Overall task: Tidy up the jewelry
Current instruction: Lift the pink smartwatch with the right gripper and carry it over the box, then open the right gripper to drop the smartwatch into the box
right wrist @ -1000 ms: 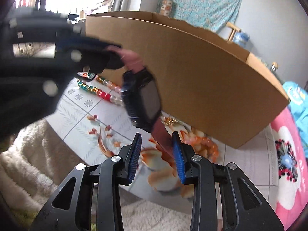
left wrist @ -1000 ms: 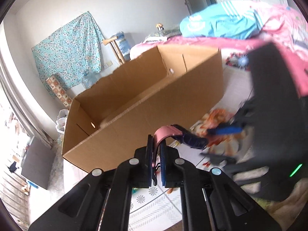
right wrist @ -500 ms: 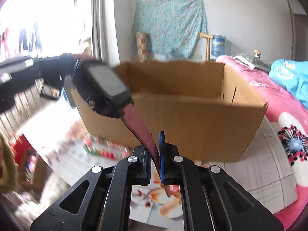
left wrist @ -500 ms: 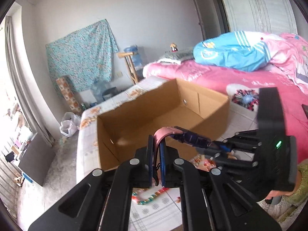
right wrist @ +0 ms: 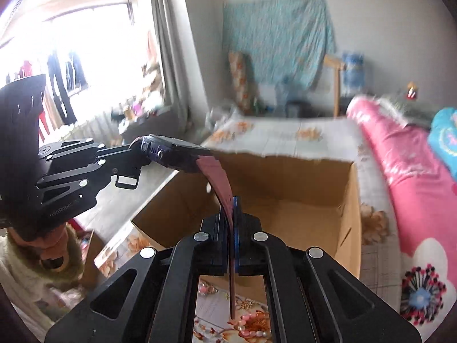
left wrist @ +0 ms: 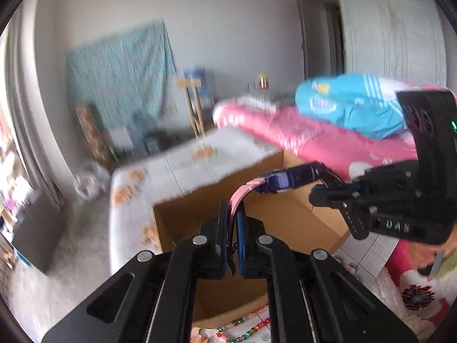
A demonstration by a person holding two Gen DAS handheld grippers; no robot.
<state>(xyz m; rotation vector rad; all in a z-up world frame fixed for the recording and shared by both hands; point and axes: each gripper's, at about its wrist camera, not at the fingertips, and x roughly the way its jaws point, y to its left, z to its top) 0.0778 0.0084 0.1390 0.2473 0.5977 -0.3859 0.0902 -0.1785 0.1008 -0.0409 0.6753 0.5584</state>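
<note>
A wristwatch with a dark blue case [left wrist: 288,178] and pink straps hangs between both grippers above an open cardboard box [left wrist: 274,217]. My left gripper [left wrist: 232,228] is shut on one pink strap [left wrist: 238,197]. My right gripper [right wrist: 230,217] is shut on the other strap [right wrist: 218,178]; the watch case [right wrist: 171,157] shows to its upper left, with the left gripper's body [right wrist: 57,177] behind it. The right gripper's body [left wrist: 400,200] shows at the right of the left wrist view. The box [right wrist: 285,200] looks empty inside.
A string of coloured beads [left wrist: 242,331] lies on the floral cloth in front of the box. Pink and white beads [right wrist: 251,325] lie below the right gripper. A pink bed [right wrist: 405,171] with a blue bundle [left wrist: 351,103] is on the right.
Both grippers have risen with the watch, from beside the box to above its opening. The right gripper, open a second ago, has shut on the strap.
</note>
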